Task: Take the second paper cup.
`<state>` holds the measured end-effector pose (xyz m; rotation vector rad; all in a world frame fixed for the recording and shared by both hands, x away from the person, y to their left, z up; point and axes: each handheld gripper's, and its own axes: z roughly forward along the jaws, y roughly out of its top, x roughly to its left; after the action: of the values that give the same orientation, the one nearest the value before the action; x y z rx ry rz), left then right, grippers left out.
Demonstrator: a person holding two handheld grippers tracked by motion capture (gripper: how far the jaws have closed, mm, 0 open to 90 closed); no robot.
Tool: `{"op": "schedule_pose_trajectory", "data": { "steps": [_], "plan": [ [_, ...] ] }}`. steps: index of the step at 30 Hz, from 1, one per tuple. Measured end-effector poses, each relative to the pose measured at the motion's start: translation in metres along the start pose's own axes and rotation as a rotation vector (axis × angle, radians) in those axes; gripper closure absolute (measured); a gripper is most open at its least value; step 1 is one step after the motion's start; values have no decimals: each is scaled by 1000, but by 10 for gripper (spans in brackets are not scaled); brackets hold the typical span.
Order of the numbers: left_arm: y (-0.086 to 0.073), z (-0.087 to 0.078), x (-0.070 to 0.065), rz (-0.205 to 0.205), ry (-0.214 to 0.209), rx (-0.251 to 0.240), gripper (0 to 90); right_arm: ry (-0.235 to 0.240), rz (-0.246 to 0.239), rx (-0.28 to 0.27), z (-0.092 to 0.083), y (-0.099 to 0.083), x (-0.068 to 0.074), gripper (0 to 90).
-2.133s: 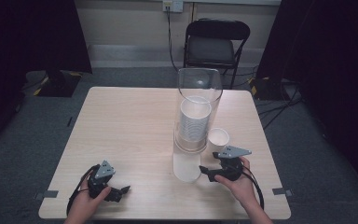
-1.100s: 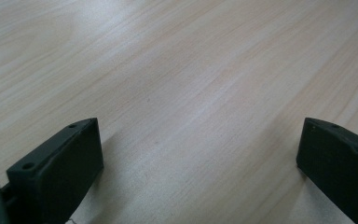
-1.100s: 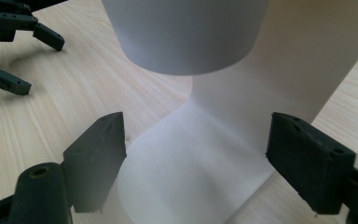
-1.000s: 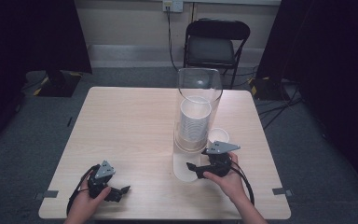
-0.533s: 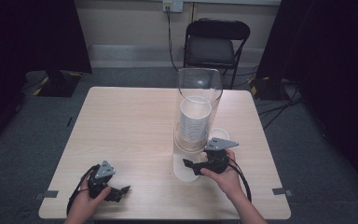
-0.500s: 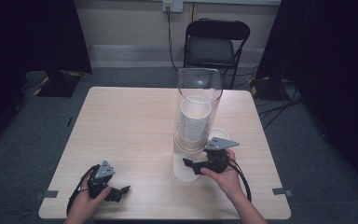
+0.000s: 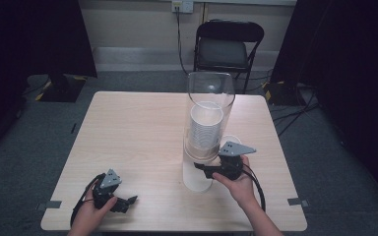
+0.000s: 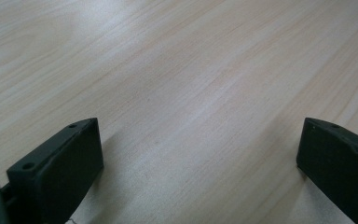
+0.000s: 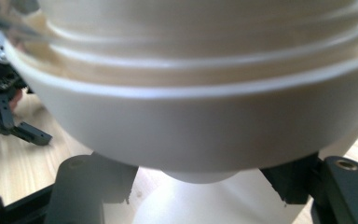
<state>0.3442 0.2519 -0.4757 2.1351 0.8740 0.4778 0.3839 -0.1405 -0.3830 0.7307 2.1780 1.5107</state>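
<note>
- Chair (image 7: 229, 46), black, folding, stands beyond my pale wooden table (image 7: 128, 128).
- Right gripper (image 7: 202, 168) straddles the clear tube's (image 7: 210, 98) white cup (image 9: 191, 121); grip unclear.
- Left gripper (image 7: 128, 200) rests spread, jaws wide in its own view.

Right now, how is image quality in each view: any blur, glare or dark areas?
High view: the table is evenly lit, the room's sides fall into near black, and the clear tube carries a small highlight. Left gripper view: sharp wood grain with a pale sheen, soft shadows beside the jaws. Right gripper view: the white cup sits too close and is blurred.
</note>
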Motion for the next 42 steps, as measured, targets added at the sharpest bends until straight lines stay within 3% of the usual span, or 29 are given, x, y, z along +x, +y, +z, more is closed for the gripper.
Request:
{"op": "schedule_pose_trajectory", "data": {
  "steps": [6,22,24,25,26,27,28,29,30,31,33,36,42],
  "plan": [
    [0,0,0,0,0,0,0,-13,-7,-66,1,-11,1,363],
    [0,0,0,0,0,0,0,-8,-26,-99,5,-16,0,368],
    [0,0,0,1,0,0,0,-20,-33,-84,4,-16,1,369],
    [0,0,0,0,0,0,0,-37,-57,-17,8,-18,0,373],
    [0,0,0,0,0,0,0,-37,-57,-17,8,-18,0,373],
    [0,0,0,1,0,1,0,-42,-36,98,19,-46,-4,373],
    [0,0,0,0,0,0,0,-42,-36,98,19,-46,-4,373],
    [0,0,0,0,0,0,0,-39,-13,101,21,-60,-5,371],
    [0,0,0,0,0,1,0,-21,9,137,23,-66,-6,369],
    [0,0,0,0,0,0,0,-12,-4,102,18,-55,-7,364],
    [0,0,0,1,0,1,0,-11,-21,103,15,-45,-9,364],
    [0,0,0,0,0,0,0,-15,-38,132,14,-47,-10,364],
    [0,0,0,-1,0,0,0,-9,-24,198,11,-65,-11,364]
  ]
}}
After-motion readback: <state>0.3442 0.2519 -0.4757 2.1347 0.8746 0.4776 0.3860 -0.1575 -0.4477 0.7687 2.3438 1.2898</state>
